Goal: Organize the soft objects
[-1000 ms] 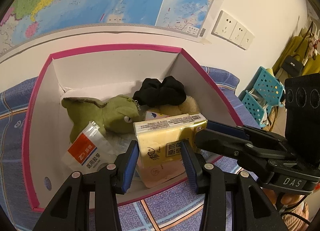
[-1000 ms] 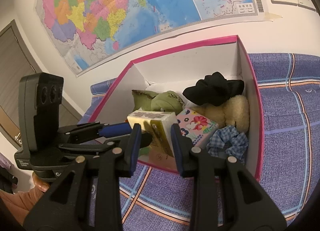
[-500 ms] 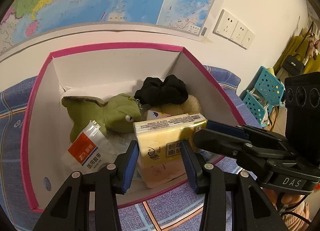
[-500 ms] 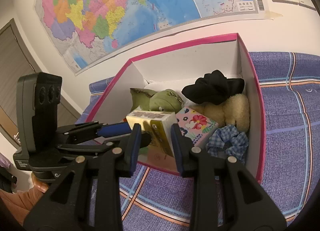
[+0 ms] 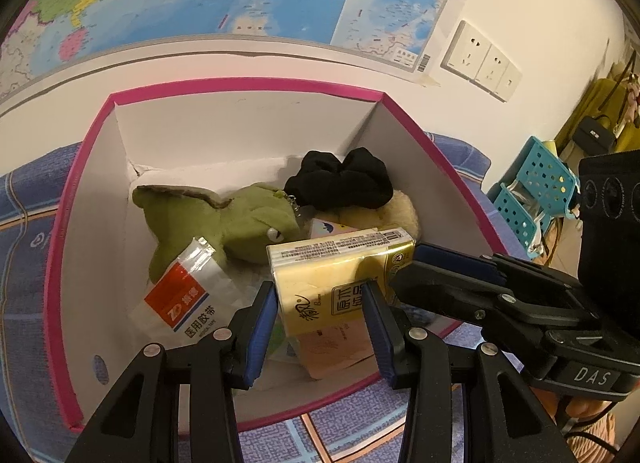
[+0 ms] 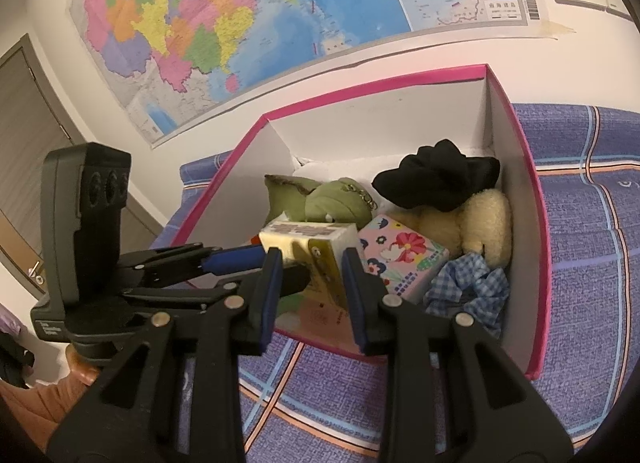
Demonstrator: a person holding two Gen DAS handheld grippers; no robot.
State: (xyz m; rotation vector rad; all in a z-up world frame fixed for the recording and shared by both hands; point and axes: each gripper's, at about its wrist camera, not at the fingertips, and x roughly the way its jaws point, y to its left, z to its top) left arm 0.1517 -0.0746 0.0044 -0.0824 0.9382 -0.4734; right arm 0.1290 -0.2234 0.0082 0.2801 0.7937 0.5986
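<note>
At the bottom centre of both wrist views, our left gripper (image 5: pixel 320 303) and right gripper (image 6: pixel 310 271) both stay clamped on the yellow tissue pack (image 5: pixel 340 279), each from its own side. Over the last second almost nothing has shifted; the pack sits only a touch deeper over the near rim of the pink-edged box (image 5: pixel 248 85), so we judge the placing unfinished. Behind it, mid-frame, lie the medical tape packet (image 5: pixel 182 299), the floral tissue pack (image 6: pixel 402 257), the green plush (image 5: pixel 224 219) and the checked scrunchie (image 6: pixel 466 285). Farthest back rests the black scrunchie (image 5: pixel 340 181).
</note>
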